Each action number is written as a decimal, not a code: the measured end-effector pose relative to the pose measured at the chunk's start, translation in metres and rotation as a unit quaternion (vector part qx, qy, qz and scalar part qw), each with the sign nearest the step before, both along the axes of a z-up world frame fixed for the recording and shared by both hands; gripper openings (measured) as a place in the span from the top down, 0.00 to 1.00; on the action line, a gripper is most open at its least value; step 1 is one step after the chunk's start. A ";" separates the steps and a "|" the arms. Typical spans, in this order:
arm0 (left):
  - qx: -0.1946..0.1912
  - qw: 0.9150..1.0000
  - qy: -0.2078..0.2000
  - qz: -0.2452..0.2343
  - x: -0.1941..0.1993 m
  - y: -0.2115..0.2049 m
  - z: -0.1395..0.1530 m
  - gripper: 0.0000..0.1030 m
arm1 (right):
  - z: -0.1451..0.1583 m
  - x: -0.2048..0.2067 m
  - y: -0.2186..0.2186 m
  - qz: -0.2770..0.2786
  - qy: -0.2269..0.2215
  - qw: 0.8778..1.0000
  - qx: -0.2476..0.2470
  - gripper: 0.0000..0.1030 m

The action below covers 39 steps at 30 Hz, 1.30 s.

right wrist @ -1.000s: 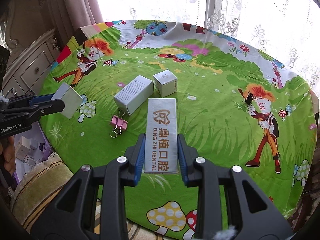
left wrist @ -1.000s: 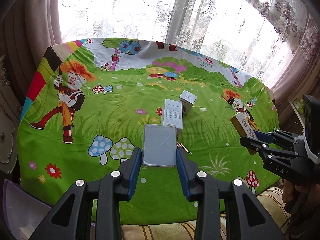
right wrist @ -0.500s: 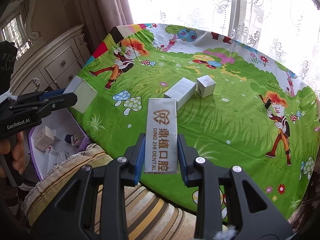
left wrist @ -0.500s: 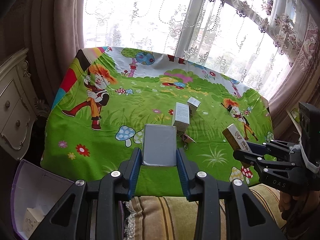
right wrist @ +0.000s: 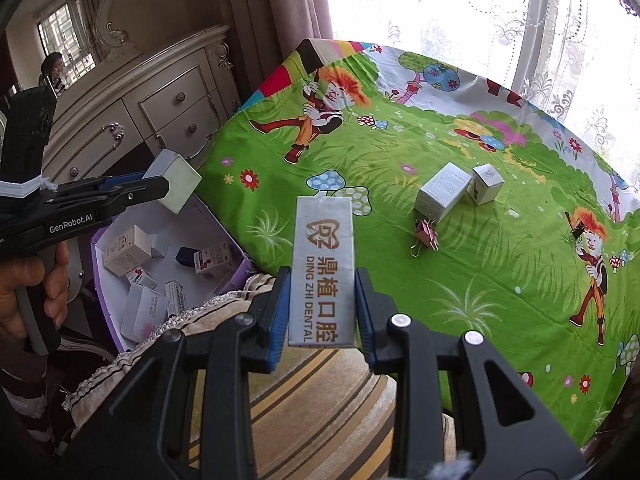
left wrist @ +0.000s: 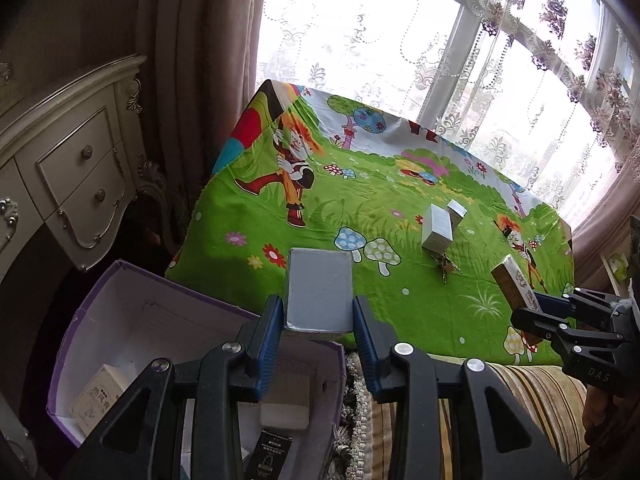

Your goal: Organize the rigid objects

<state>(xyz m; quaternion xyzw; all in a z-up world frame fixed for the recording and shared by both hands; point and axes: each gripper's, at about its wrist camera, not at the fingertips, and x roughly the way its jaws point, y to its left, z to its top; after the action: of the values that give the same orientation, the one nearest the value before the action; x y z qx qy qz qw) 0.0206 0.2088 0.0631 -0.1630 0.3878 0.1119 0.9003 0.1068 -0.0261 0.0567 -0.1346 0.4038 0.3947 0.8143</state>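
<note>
My left gripper (left wrist: 318,320) is shut on a plain grey box (left wrist: 319,288), held over the near wall of a purple bin (left wrist: 100,300) beside the table. My right gripper (right wrist: 322,312) is shut on a long white dental box (right wrist: 323,268) with brown lettering, held above a striped cushion (right wrist: 320,392) at the table's front edge. In the right wrist view the left gripper (right wrist: 160,190) with its grey box (right wrist: 176,180) hangs over the bin (right wrist: 236,248). In the left wrist view the right gripper (left wrist: 532,312) carries the dental box (left wrist: 514,284) at the right.
On the green cartoon tablecloth (right wrist: 500,280) lie two small white boxes (right wrist: 442,190) (right wrist: 486,182) and a pink binder clip (right wrist: 426,234). The bin holds several small boxes (right wrist: 128,250). A cream dresser (left wrist: 60,184) stands left of the table. Curtains hang behind.
Both grippers have pulled back from the table and swung left with their boxes. The purple bin and dresser have come into view, and the left gripper now hangs over the bin.
</note>
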 end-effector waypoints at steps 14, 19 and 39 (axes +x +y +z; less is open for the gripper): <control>-0.009 0.998 0.008 0.059 -0.046 0.046 -0.016 0.64 | -0.005 -0.064 0.087 0.120 0.003 0.993 -0.024 0.66; -0.014 0.997 0.011 0.073 -0.055 0.056 -0.021 0.64 | -0.013 -0.085 0.109 0.161 0.014 0.986 -0.031 0.66; -0.030 0.991 0.037 0.121 -0.061 0.080 -0.042 0.54 | -0.033 -0.090 0.145 0.212 0.012 0.976 -0.054 0.32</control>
<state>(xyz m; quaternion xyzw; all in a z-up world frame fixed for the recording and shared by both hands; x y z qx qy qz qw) -0.0409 0.2893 0.0209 -0.2316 0.4019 0.2141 0.8596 0.0165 0.1192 0.0234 -0.2560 0.3966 0.5375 0.6988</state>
